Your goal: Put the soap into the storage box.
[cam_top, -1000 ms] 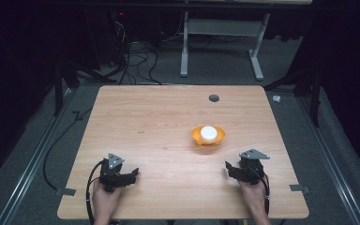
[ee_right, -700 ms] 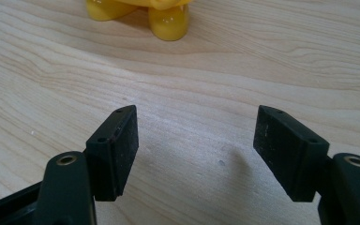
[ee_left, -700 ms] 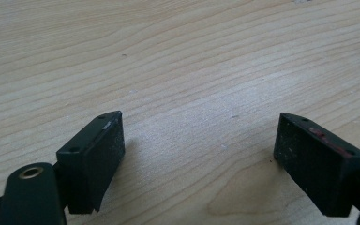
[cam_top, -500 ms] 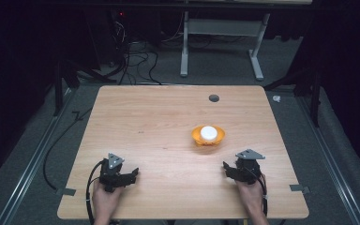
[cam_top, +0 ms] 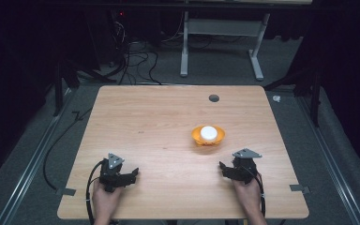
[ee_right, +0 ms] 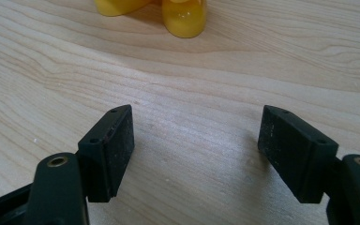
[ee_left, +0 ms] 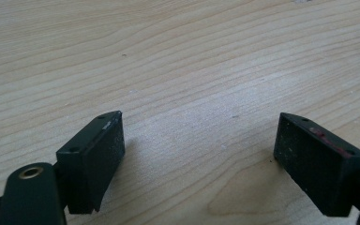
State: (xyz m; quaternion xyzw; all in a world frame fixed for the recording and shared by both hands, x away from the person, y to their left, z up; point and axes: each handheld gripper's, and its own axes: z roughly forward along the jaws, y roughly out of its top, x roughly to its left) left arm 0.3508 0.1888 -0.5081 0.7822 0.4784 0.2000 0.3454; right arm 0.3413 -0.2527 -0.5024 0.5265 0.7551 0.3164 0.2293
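On the wooden table [cam_top: 159, 126], the orange dish [cam_top: 208, 136] holding a white ball [cam_top: 208, 132] sits at about four o'clock from the centre. The right gripper [cam_top: 225, 169], at five o'clock, has just been opening its jaws, nothing between them. The left gripper [cam_top: 132, 175], at seven o'clock, stands open and empty.

A light wooden worktop [cam_top: 159, 126] with fine brown grain lines is shown. An orange-yellow bowl [cam_top: 208, 136] is seen right of centre, with a white round object [cam_top: 208, 132] inside it. Black fingers [ee_right: 115, 145] with pale speckles are seen; grey floor is seen around.
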